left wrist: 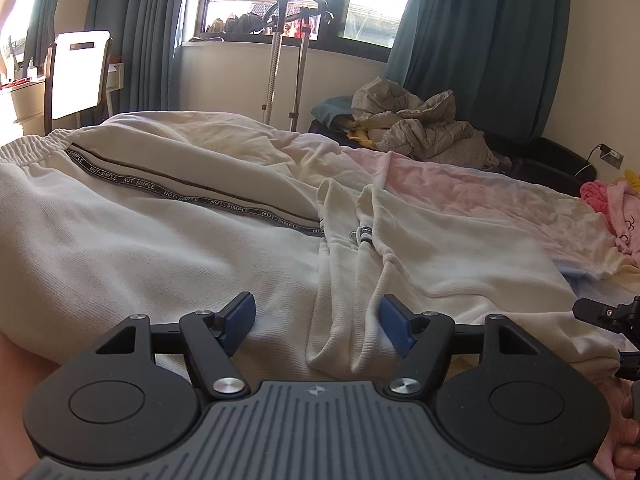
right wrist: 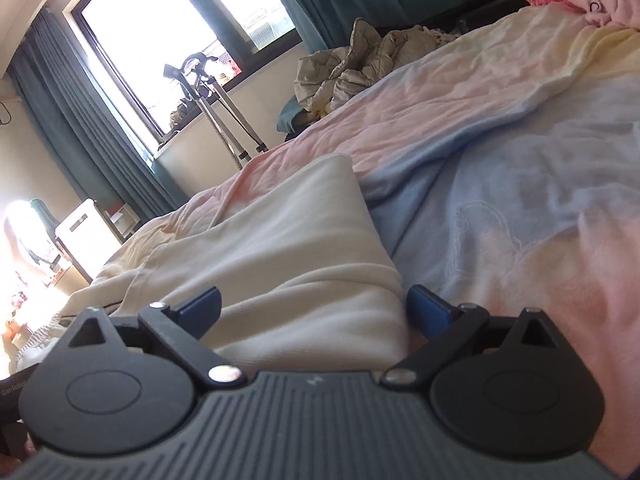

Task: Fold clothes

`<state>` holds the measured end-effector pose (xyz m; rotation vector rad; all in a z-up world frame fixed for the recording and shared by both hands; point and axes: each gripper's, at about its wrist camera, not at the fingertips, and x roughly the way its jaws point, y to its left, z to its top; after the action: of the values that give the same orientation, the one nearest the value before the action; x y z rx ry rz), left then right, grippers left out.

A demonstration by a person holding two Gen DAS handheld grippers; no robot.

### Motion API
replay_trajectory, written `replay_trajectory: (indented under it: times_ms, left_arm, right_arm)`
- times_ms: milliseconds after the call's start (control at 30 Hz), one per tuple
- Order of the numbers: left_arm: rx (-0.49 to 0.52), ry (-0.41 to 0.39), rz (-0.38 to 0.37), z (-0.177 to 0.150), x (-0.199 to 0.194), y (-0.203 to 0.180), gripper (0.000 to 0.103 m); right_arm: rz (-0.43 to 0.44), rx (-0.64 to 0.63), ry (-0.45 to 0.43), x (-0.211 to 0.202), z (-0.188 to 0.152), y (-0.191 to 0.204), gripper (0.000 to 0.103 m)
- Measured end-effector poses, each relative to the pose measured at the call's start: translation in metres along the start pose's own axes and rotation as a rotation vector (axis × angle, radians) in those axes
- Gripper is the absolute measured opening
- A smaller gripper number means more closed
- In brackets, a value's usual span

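Cream sweatpants (left wrist: 168,240) with a "NOT-SIMPLE" tape stripe (left wrist: 192,196) lie spread across the bed. My left gripper (left wrist: 318,320) hovers low over a bunched fold with drawstring ends (left wrist: 362,236). Its blue pads (left wrist: 240,316) stand wide apart, the ridge of cloth lies between them, and they do not press it. In the right wrist view, which is tilted, my right gripper (right wrist: 314,306) stands open astride a folded cream end of the pants (right wrist: 304,248). A black part of the right gripper (left wrist: 600,312) shows at the left view's right edge.
A pastel pink, blue and yellow sheet (right wrist: 500,128) covers the bed. Pink clothes (left wrist: 616,208) lie at its far right. A crumpled beige quilt (left wrist: 420,124) sits beyond the bed, with a steamer stand (left wrist: 276,72) by the window and a white chair (left wrist: 80,76) to the left.
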<state>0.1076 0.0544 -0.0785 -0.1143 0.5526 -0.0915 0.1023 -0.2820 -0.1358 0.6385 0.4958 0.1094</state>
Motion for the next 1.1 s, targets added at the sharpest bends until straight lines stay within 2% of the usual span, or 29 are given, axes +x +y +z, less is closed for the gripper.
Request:
replay_trajectory:
  times_ms: [167,267,467,500,700,733,800,900,1100]
  left_arm:
    - [-0.019,0.004,-0.003,0.001,0.001,0.002,0.073]
    - [-0.022,0.005,-0.005,0.001,0.002,0.003,0.073]
    - [-0.07,0.017,-0.005,0.004,0.003,0.011,0.074]
    - [-0.071,0.018,-0.005,0.004,0.003,0.011,0.074]
    - [-0.063,0.02,0.001,0.003,0.005,0.008,0.075]
    - [-0.062,0.02,0.002,0.004,0.005,0.009,0.075]
    - [-0.063,0.021,0.001,0.004,0.005,0.009,0.075]
    - [-0.067,0.021,0.003,0.003,0.005,0.009,0.075]
    - [-0.071,0.022,0.008,0.003,0.006,0.009,0.075]
  right_arm:
    - [0.042,0.108,0.029,0.006,0.003,-0.007,0.099]
    - [0.075,0.145,0.011,0.003,0.006,-0.005,0.099]
    - [0.285,0.171,-0.086,-0.015,0.024,0.012,0.099]
    - [0.295,0.182,-0.09,-0.015,0.026,0.013,0.099]
    - [0.204,0.287,0.024,0.003,0.016,-0.01,0.097]
    - [0.171,0.276,0.038,0.005,0.015,-0.011,0.09]
    - [0.117,0.237,0.055,0.009,0.013,-0.007,0.085]
    - [0.118,0.203,0.059,0.011,0.011,0.001,0.087]
    - [0.33,0.253,-0.026,-0.001,0.022,0.008,0.089]
